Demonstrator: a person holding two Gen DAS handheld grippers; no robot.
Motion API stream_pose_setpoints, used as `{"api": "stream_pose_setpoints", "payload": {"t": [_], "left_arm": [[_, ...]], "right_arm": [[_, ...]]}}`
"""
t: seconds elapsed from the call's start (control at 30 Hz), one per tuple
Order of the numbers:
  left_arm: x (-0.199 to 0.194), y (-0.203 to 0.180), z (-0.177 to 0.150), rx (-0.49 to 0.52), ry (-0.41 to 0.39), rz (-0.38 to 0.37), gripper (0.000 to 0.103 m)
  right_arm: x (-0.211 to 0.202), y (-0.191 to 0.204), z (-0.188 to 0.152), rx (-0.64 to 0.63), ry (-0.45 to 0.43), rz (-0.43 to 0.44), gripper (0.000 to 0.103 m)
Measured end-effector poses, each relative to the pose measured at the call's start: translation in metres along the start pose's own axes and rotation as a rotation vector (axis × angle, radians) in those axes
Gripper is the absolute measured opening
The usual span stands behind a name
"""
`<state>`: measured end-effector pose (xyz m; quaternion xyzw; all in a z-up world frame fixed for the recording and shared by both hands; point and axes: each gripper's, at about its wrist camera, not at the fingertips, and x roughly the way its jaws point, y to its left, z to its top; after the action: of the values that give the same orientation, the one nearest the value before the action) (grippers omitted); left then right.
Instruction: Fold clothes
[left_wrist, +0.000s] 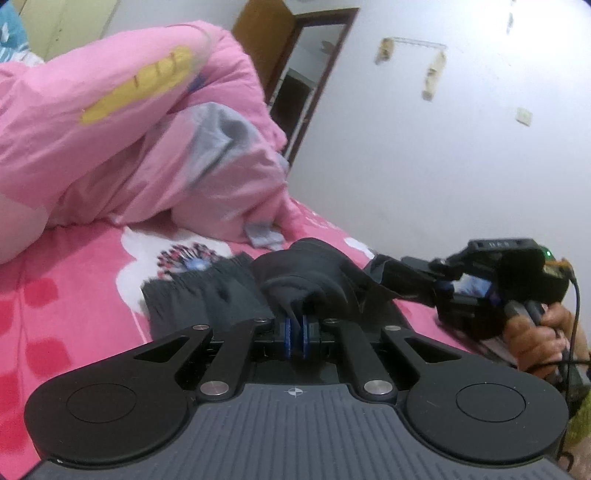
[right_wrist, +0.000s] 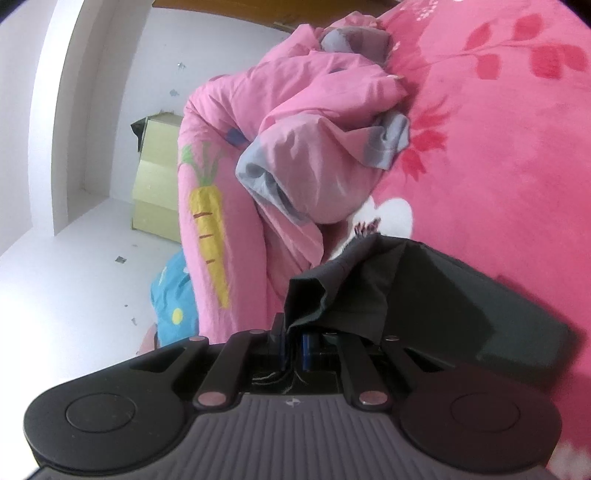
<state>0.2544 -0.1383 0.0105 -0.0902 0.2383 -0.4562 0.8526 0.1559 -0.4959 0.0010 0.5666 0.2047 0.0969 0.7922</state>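
Observation:
A dark grey garment (left_wrist: 221, 291) lies on the pink flowered bedsheet (left_wrist: 74, 280). My left gripper (left_wrist: 296, 325) is shut on a bunched fold of it, and the cloth humps up just past the blue pads. In the left wrist view the right gripper (left_wrist: 417, 280) comes in from the right, held by a hand (left_wrist: 535, 336), with its fingers on the garment's far edge. In the right wrist view my right gripper (right_wrist: 295, 341) is shut on a corner of the dark garment (right_wrist: 424, 295), which drapes off to the right.
A crumpled pink quilt (left_wrist: 122, 140) with a carrot print and grey lining is heaped on the bed behind the garment. A white wall (left_wrist: 443, 155) and a mirror in a wooden frame (left_wrist: 306, 81) stand beyond the bed. A cable trails from the right gripper.

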Motion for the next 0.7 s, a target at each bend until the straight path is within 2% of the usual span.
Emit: {"api": "stream_pose_setpoints", "payload": {"t": [0.1, 0.23, 0.3, 0.33, 0.37, 0.4, 0.43, 0.53, 0.63, 0.7], "left_arm": [[0.020, 0.027, 0.012, -0.045, 0.008, -0.016, 0.004], [0.051, 0.071, 0.014, -0.161, 0.068, -0.019, 0.004], [0.066, 0.094, 0.009, -0.254, 0.124, -0.009, 0.006], [0.070, 0.104, 0.006, -0.297, 0.145, -0.005, 0.007], [0.068, 0.108, 0.005, -0.323, 0.140, -0.012, 0.007], [0.067, 0.111, 0.004, -0.348, 0.135, -0.019, 0.009], [0.065, 0.115, 0.003, -0.374, 0.129, -0.026, 0.011], [0.060, 0.127, 0.000, -0.451, 0.113, -0.048, 0.016], [0.055, 0.138, -0.002, -0.527, 0.096, -0.066, 0.017], [0.056, 0.142, -0.002, -0.566, 0.084, -0.051, 0.017]], "right_arm": [[0.025, 0.002, 0.012, -0.011, -0.010, -0.012, 0.009], [0.065, -0.002, 0.024, -0.032, -0.024, -0.049, 0.010], [0.089, -0.010, 0.027, -0.057, -0.021, -0.088, 0.019], [0.100, -0.016, 0.027, -0.058, 0.000, -0.118, 0.038], [0.108, -0.020, 0.027, -0.064, 0.019, -0.140, 0.047], [0.111, -0.021, 0.025, -0.079, 0.033, -0.144, 0.047], [0.110, -0.020, 0.023, -0.101, 0.041, -0.141, 0.047], [0.089, -0.006, 0.015, -0.213, 0.014, -0.084, 0.057], [0.066, 0.008, 0.005, -0.307, 0.007, -0.036, 0.057], [0.049, 0.015, -0.004, -0.352, 0.026, -0.013, 0.057]]}}
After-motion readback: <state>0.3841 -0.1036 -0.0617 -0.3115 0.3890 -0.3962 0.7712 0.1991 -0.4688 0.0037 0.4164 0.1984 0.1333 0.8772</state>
